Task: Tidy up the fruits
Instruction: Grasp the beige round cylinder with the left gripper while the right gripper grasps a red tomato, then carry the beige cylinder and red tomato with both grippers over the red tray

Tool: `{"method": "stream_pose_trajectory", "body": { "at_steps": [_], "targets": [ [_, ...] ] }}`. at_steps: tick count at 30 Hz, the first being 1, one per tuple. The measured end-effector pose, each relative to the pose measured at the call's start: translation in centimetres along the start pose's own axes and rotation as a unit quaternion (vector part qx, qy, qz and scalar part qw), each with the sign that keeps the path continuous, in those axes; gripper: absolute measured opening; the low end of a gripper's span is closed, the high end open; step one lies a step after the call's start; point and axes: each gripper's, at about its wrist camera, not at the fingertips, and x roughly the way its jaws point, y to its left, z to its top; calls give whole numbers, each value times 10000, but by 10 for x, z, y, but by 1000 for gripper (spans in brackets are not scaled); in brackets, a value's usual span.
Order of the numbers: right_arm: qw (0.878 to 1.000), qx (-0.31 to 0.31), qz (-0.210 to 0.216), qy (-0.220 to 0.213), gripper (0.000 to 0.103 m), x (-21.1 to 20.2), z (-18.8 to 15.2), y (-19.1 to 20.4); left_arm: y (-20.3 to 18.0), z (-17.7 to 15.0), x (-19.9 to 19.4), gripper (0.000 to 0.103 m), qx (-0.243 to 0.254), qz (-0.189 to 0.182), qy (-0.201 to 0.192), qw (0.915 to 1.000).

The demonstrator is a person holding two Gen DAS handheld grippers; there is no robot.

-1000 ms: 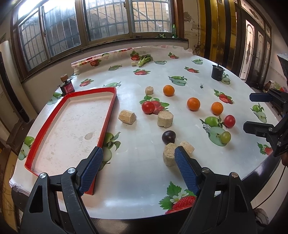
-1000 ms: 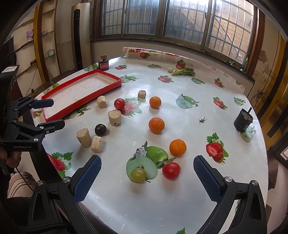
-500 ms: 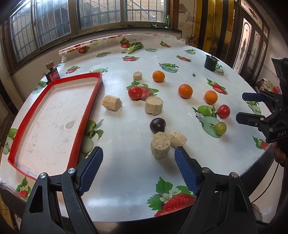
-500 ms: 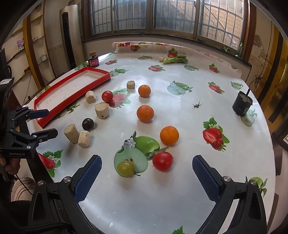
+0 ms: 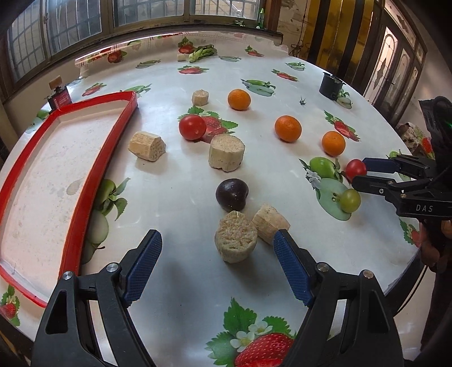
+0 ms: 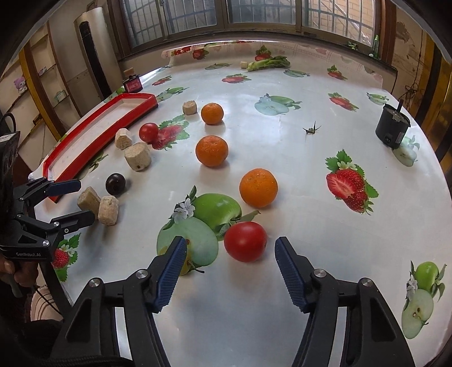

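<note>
Red tomato [image 6: 245, 240] lies low centre on the desk [image 6: 282, 146], between the wide-open, empty right tool [image 6: 230, 271]; a green grape [image 6: 185, 266] hides behind its left finger. Left tool [image 5: 217, 268], also open and empty, faces two cork-like chunks [image 5: 236, 240] lying tilted.

daylight from the barred windows [image 6: 254, 14] behind, room sides dim. glossy tablecloth [image 5: 175, 84] throws pale glare (strongest at the far end). short soft shadows. sharp centre; fisheye bends edges, black vignette corners.
</note>
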Motion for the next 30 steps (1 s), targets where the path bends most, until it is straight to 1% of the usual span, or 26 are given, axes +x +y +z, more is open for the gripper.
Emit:
{"method": "stream_pose_trajectory", "body": {
  "at_steps": [2, 5, 6, 7, 9, 10, 12, 14, 17, 22, 30],
  "targets": [
    [10000, 86, 18, 11, 62, 3, 2, -5, 3, 2, 3, 78, -138, -199, 28, 9997],
    [9997, 194, 94, 107, 56, 8, 5, -9, 6, 3, 6, 66, -264, -476, 13, 9985],
    [9996, 211, 112, 138, 55, 9, 5, -10, 6, 4, 5, 55, -257, -529, -3, 9983],
    [9995, 226, 137, 162, 54, 10, 6, -10, 4, 4, 6, 40, -225, -555, 6, 9982],
    [9991, 292, 237, 215, 51, 12, 6, -13, 1, 4, 6, 28, -76, -402, -16, 9992],
    [9987, 337, 297, 242, 43, 13, 6, -14, 0, 5, 6, 25, -19, -383, -20, 9993],
    [9983, 381, 354, 266, 34, 15, 5, -16, 0, 5, 6, 25, 1, -428, -8, 9991],
    [9981, 356, 436, 247, 34, 13, 5, -14, 2, 5, 5, 25, -9, -438, -2, 9990],
    [9988, 249, 388, 165, 34, 8, 3, -8, 5, 4, 2, 25, -39, -377, -27, 9993],
    [9995, 42, 299, 26, 34, -5, 5, 5, 8, 4, -13, 25, -4, -256, -189, 9995],
    [9988, -297, 379, -118, 33, -16, 14, 33, 20, 5, -33, 25, -72, -132, -387, 9991]
  ]
}}
